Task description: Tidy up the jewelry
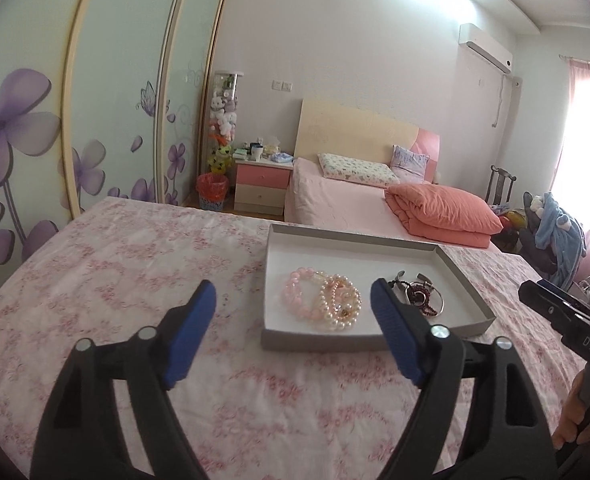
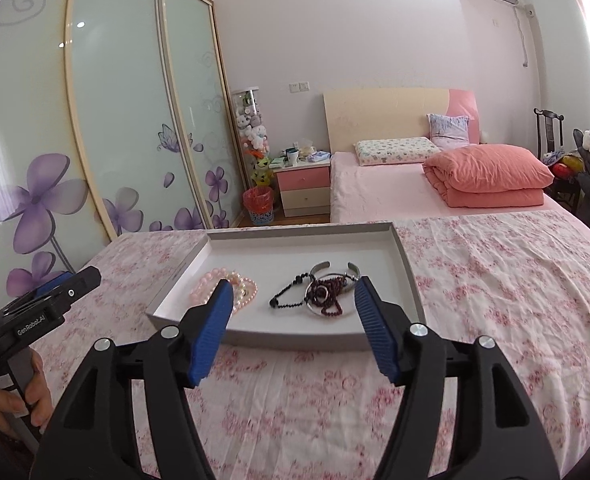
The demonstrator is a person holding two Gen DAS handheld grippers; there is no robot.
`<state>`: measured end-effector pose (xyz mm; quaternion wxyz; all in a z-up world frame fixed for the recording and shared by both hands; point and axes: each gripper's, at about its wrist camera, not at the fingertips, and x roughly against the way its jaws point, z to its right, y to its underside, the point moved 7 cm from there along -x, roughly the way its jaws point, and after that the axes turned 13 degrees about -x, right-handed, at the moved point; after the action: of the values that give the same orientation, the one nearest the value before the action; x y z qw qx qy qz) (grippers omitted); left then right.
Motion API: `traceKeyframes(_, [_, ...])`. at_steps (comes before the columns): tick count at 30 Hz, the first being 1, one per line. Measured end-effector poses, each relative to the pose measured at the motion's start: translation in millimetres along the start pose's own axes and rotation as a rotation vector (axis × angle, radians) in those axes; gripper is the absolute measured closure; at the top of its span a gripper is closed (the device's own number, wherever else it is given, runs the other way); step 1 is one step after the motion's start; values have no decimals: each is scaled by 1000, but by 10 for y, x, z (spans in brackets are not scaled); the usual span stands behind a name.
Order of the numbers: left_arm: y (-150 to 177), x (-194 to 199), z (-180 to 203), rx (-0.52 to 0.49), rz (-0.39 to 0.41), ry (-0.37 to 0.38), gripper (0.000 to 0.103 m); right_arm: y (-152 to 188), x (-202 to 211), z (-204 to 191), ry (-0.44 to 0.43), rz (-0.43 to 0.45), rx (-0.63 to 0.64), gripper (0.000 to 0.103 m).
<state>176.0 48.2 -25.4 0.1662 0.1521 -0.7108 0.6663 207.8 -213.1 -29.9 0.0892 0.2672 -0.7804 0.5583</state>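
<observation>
Partly behind gaping left tongs (image 1: 293,304) and right tongs (image 2: 293,300), bracelets (image 1: 322,303) overlap.

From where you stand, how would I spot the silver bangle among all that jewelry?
Find the shallow grey tray on the floral tablecloth. Skip the pink and pearl bracelets at its left; look to the dark tangle on the right. The silver bangle is the only bare metal band there, an open cuff lying among dark red beads and black beads.
</observation>
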Motion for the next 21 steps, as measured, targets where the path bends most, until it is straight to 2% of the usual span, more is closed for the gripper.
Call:
traceKeyframes(12, [213,343,125,-39,24,9,6,195,235,47,19,34,4,8])
traceKeyframes(21, [297,434,238,-67,35,23,4,333,254,82,21,22,10,2])
